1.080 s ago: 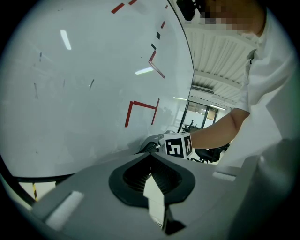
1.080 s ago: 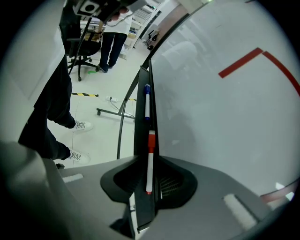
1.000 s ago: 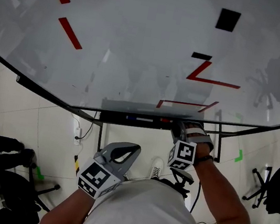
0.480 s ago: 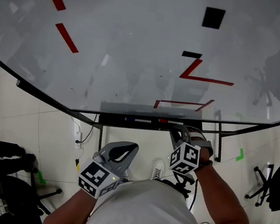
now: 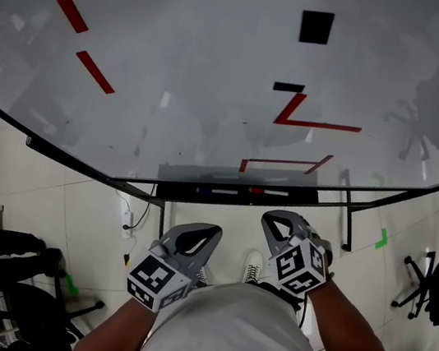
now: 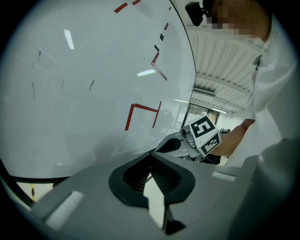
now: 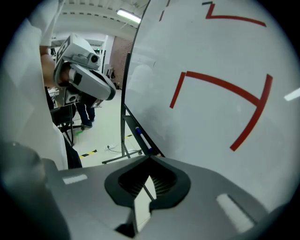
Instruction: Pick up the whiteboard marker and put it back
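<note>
Whiteboard marker (image 5: 269, 192) lies in the tray (image 5: 306, 197) mid-frame, left gripper (image 5: 208, 234) and right gripper (image 5: 270, 219) below it, both closed on nothing; put-back looks done, otherwise right must open and reach up.

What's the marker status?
Left gripper shut, empty. Right gripper shut, empty, short of the marker tray. Red-capped whiteboard marker lying in tray beside blue-capped marker. Nothing in the way.

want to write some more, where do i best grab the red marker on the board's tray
Take the red marker by the middle of its barrel, coming from the front and slightly above. It lies flat, lengthwise in the tray, with the whiteboard right behind it.
</note>
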A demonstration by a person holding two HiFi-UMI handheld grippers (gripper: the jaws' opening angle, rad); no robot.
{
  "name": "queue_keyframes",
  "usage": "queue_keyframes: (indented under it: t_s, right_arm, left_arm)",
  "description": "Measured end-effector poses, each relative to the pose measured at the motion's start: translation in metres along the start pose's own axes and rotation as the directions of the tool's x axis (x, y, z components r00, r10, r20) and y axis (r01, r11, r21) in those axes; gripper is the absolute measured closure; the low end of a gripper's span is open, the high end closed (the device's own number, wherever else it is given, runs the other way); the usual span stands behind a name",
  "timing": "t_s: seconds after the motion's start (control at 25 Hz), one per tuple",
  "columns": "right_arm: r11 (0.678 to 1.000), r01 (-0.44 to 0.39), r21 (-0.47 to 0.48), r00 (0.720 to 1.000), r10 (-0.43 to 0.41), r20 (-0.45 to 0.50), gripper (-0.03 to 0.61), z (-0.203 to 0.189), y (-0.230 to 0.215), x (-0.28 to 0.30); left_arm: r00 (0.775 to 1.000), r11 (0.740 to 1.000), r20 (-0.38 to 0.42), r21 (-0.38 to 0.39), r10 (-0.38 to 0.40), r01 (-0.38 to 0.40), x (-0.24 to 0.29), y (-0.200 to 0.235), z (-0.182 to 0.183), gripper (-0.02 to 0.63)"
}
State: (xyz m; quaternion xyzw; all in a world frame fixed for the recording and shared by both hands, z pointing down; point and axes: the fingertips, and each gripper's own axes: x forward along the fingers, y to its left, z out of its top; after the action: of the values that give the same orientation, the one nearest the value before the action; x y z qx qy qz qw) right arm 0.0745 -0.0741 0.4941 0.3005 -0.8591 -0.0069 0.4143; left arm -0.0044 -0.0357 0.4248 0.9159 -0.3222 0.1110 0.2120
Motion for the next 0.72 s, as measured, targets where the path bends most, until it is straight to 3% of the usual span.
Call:
queue_keyframes:
  t_s: [0.2,0.4,0.52,0.72]
  right_arm:
    - [0.990,-0.029,0.140,0.996,0.017,0.085,0.577,0.017,-0.007,-0.015]
    - [0.938,-0.102,0.331,0.983,0.043,0.178,0.577,0.023,-0.013,-0.030]
    - [0.928,-0.109,0.355,0.981,0.044,0.187,0.577,0.020,-0.013,-0.035]
    - [0.939,-0.111,0.326,0.982,0.053,0.183,0.577,0.022,-0.009,-0.037]
  left_arm:
    - [1.000,1.000,-0.002,0.002,-0.005,0.005,0.002,-0.001,0.001,0.597]
    - [1.000,1.000,-0.001,0.001,-0.003,0.003,0.001,0.001,0.001,0.597]
    - [1.000,1.000,0.003,0.001,-0.002,0.002,0.001,0.002,0.002,0.597]
    - [1.000,1.000,-0.003,0.001,-0.004,0.004,0.001,0.003,0.001,0.597]
